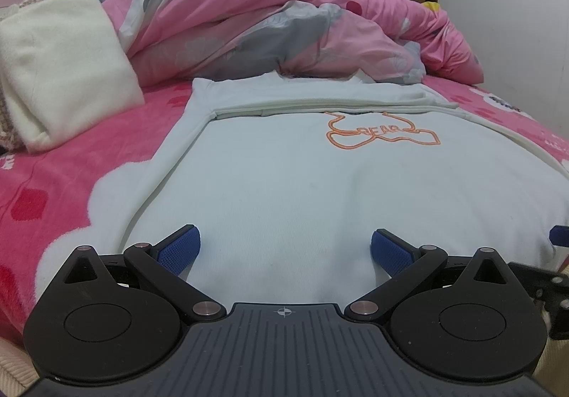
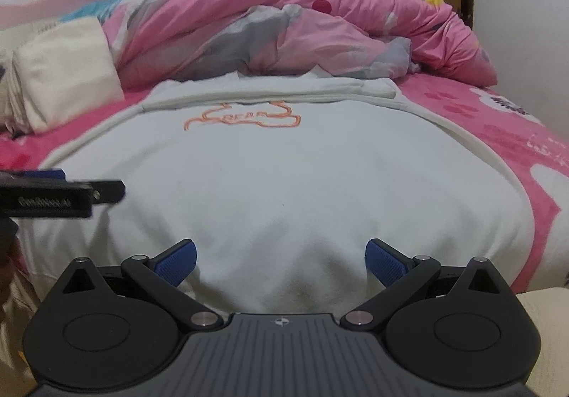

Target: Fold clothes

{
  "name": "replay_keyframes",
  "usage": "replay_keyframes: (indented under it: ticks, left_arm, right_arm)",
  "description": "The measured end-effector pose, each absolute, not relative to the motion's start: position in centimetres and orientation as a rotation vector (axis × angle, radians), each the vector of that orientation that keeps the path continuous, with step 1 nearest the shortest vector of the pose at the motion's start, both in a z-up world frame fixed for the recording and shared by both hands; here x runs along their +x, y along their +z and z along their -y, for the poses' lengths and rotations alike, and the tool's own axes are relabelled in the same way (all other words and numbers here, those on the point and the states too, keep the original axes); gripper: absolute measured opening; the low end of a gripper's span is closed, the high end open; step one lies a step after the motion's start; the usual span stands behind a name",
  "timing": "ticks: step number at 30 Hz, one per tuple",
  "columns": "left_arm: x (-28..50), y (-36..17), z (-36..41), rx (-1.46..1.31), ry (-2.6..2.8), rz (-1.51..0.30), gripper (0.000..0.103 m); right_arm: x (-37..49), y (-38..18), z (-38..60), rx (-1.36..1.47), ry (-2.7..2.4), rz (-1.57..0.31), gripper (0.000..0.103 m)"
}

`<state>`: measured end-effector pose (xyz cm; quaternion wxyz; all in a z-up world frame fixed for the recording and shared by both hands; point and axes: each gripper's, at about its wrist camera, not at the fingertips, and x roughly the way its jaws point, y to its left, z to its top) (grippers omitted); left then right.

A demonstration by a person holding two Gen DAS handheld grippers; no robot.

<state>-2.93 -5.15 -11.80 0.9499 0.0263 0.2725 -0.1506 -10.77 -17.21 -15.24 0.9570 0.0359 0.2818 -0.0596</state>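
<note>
A pale blue-white sweatshirt (image 1: 284, 176) with an orange outlined bear logo (image 1: 382, 133) lies flat on the pink bed, its far part folded over in layers. My left gripper (image 1: 284, 251) hovers open at the garment's near hem, blue pads (image 1: 179, 249) spread wide, nothing between them. In the right wrist view the same sweatshirt (image 2: 284, 176) fills the middle, its logo (image 2: 245, 117) further back. My right gripper (image 2: 281, 260) is open over the near hem too. The left gripper's side (image 2: 53, 196) pokes in from the left edge there.
A crumpled pink and grey duvet (image 1: 284, 23) is heaped at the far end of the bed. A folded cream garment (image 1: 64, 69) lies at the left. The pink patterned bedsheet (image 1: 53, 190) shows on both sides. White walls (image 1: 515, 23) stand behind and right.
</note>
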Motion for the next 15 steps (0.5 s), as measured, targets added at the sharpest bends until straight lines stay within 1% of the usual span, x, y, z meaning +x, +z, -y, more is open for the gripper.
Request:
replay_keyframes:
  ticks: [8, 15]
  left_arm:
    - [-2.93, -11.79, 5.24, 0.056, -0.304, -0.558, 0.103]
    - [-2.87, -11.77, 5.2, 0.056, -0.304, -0.56, 0.103]
  right_arm:
    - [-10.84, -14.78, 16.53, 0.074, -0.052, -0.542, 0.102]
    - [-10.68, -14.73, 16.48, 0.089, -0.041, -0.543, 0.099]
